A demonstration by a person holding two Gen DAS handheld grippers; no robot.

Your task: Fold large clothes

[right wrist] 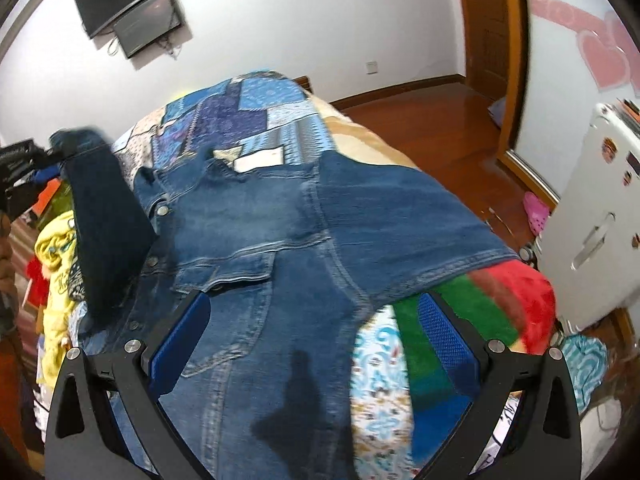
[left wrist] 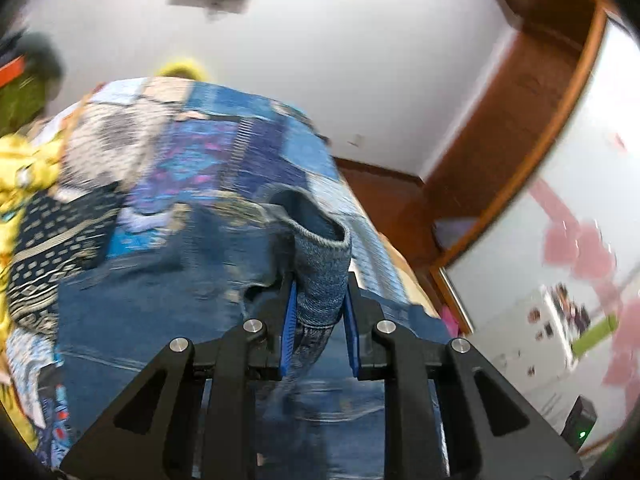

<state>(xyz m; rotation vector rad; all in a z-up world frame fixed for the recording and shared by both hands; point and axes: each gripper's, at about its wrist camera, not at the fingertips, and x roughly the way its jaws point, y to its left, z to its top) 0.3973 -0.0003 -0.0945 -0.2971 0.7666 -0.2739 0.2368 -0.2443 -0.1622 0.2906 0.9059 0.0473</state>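
Note:
A blue denim jacket (right wrist: 256,216) lies spread on a bed with a blue patchwork cover (right wrist: 240,112). My left gripper (left wrist: 320,300) is shut on the jacket's sleeve cuff (left wrist: 324,264) and holds it up over the jacket body (left wrist: 160,320). In the right wrist view that lifted sleeve (right wrist: 104,216) rises at the left, held by the left gripper (right wrist: 60,148). My right gripper (right wrist: 316,312) is open, its blue pads wide apart just above the jacket's lower front and the right sleeve (right wrist: 400,216).
A pile of yellow and red clothes (right wrist: 56,264) lies on the bed's left side. A red and green blanket (right wrist: 480,304) lies under the right sleeve. A white fridge (right wrist: 592,224), wooden floor (right wrist: 440,120) and door frame (right wrist: 516,40) are at the right.

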